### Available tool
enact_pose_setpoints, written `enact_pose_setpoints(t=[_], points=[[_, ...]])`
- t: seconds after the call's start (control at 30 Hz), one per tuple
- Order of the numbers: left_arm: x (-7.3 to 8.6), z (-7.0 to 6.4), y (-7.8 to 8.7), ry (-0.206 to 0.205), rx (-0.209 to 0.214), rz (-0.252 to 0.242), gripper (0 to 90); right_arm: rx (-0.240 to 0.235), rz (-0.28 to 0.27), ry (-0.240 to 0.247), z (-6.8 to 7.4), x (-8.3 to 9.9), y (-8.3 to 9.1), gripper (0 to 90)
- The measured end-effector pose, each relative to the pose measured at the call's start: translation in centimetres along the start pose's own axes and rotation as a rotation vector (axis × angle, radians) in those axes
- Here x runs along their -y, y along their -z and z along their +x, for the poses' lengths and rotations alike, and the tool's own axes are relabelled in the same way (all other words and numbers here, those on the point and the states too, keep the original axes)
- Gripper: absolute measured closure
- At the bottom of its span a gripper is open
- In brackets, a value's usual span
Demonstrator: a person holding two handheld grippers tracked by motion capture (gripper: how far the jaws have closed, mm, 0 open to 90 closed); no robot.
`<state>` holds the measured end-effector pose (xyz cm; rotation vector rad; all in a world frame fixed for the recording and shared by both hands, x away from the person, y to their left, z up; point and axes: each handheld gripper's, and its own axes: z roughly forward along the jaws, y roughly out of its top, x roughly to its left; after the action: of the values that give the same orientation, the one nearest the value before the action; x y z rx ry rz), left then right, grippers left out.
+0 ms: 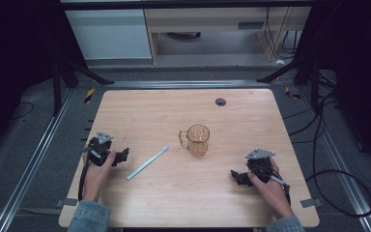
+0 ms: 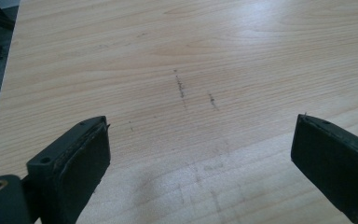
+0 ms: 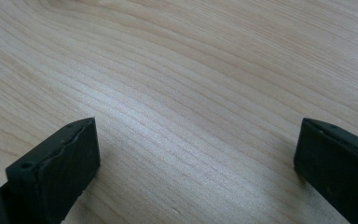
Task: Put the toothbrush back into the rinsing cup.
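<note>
Jaws of both grippers wide apart, empty — toothbrush (image 1: 148,163) just right of left gripper (image 1: 124,156), untouched.

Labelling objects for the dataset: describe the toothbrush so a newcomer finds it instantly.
On the wooden table, look just left of the amber glass mug at its centre. The toothbrush lies flat and diagonal there, between the mug and the left gripper. It is the only long, thin, pale blue thing.

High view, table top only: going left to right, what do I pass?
Left black claw → pale blue toothbrush lying flat → clear amber glass mug standing upright → right black claw.
</note>
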<state>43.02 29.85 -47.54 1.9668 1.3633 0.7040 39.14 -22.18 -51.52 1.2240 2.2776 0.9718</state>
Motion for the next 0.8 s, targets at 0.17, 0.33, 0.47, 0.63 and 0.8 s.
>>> enact_pose_setpoints(t=[0.17,0.33,0.47,0.63,0.8], points=[[-0.5,-0.5,0.8,-0.019,0.016,0.038,4.1,0.0,0.0,0.0,0.0,0.0,0.0,0.5],[-0.8,-1.1,1.4,-0.057,0.027,0.081,4.2,0.0,0.0,0.0,0.0,0.0,0.0,0.5],[-1.2,-1.8,1.8,-0.096,0.042,0.117,4.6,0.0,0.0,-0.001,0.0,0.0,0.0,0.4],[-1.3,-2.5,2.4,-0.138,0.07,0.154,5.1,0.0,0.001,0.0,0.0,0.0,0.0,0.4],[-1.5,-2.9,3.0,-0.148,0.1,0.174,6.9,0.0,0.001,0.0,0.0,0.0,0.0,0.4]])
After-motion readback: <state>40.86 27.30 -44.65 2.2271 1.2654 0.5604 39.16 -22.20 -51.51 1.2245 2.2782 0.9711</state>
